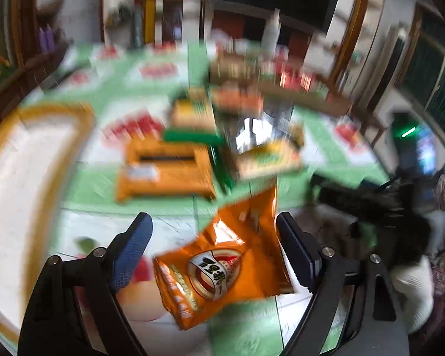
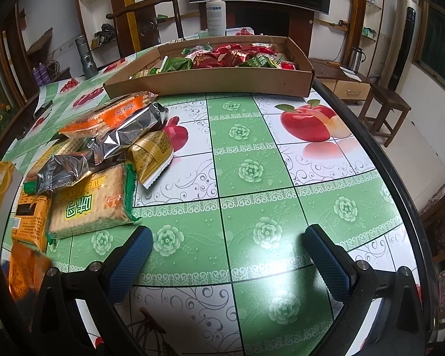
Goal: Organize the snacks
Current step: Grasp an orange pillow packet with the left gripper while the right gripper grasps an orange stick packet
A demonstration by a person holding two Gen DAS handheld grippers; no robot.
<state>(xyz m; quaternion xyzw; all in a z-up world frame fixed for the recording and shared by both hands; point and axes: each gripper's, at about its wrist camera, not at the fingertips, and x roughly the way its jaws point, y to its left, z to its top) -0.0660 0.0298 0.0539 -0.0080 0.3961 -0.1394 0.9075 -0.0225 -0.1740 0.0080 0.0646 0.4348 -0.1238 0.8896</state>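
In the blurred left wrist view, an orange snack bag [image 1: 222, 270] sits between my left gripper's [image 1: 213, 255] wide-open fingers; whether it touches the pads I cannot tell. Beyond it lies a pile of snack packs [image 1: 192, 148] and an orange box [image 1: 166, 172]. In the right wrist view, my right gripper [image 2: 228, 252] is open and empty above the green tablecloth [image 2: 252, 201]. A pile of cracker packs [image 2: 103, 154] lies to its left. A cardboard tray [image 2: 210, 77] with red and green snacks stands at the far side.
A white spray bottle [image 2: 216, 12] stands behind the tray. A grey flashlight [image 2: 87, 56] stands at the far left. The table's dark rim [image 2: 400, 184] curves along the right. A yellow-rimmed white object [image 1: 29, 178] lies left. The right gripper's dark body [image 1: 379, 213] shows at right.
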